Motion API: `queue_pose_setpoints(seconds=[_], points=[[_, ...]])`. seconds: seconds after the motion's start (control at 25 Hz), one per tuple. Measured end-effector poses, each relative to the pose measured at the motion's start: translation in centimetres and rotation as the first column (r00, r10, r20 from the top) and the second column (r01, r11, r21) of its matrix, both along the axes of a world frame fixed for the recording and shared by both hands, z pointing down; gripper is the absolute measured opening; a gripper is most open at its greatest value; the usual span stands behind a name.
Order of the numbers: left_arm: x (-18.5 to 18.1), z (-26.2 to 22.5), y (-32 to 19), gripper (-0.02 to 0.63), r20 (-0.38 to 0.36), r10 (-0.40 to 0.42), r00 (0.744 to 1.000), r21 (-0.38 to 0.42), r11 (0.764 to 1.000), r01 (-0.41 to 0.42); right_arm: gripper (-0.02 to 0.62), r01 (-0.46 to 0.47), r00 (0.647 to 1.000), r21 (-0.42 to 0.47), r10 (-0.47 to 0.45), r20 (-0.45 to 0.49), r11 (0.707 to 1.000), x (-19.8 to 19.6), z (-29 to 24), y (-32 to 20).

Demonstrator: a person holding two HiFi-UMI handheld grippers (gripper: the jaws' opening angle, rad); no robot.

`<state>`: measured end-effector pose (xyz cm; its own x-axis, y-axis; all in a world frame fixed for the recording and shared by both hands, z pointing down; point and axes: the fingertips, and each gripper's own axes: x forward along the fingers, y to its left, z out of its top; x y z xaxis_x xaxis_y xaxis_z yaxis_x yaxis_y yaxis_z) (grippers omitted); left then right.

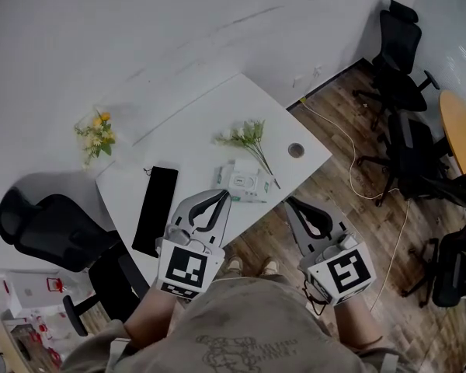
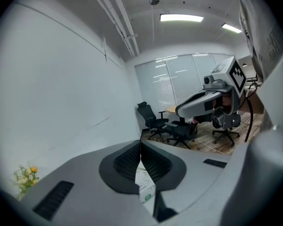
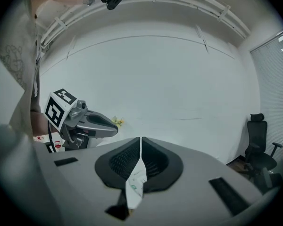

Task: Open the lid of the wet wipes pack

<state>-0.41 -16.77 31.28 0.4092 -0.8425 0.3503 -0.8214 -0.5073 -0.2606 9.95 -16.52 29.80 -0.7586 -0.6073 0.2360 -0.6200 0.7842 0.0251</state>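
Note:
The wet wipes pack (image 1: 245, 182), white with green print, lies flat near the front edge of the white table (image 1: 206, 119). My left gripper (image 1: 222, 196) hovers just short of the pack, its jaws shut on nothing. My right gripper (image 1: 290, 203) hangs off the table's edge to the right of the pack, also shut and holding nothing. A strip of the pack (image 2: 146, 190) shows below the closed jaws of the left gripper (image 2: 140, 143). The pack (image 3: 136, 184) also peeks out under the shut right gripper (image 3: 140, 139).
A flat black rectangular thing (image 1: 156, 209) lies left of the pack. White artificial flowers (image 1: 248, 139) lie behind it, near a round cable hole (image 1: 296, 150). Yellow flowers (image 1: 98, 134) sit at the table's far left corner. Black office chairs (image 1: 400, 57) and a cable (image 1: 349, 142) are on the wooden floor.

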Motion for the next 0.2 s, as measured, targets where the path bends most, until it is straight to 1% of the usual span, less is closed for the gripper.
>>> queue_pose_setpoints(seconds=[0.2], points=[[-0.34,-0.28,0.15,0.018,-0.002,-0.009,1.000,0.008,1.000,0.009,0.037,-0.016,1.000,0.001,0.016,-0.004,1.000,0.52,-0.04,-0.04]])
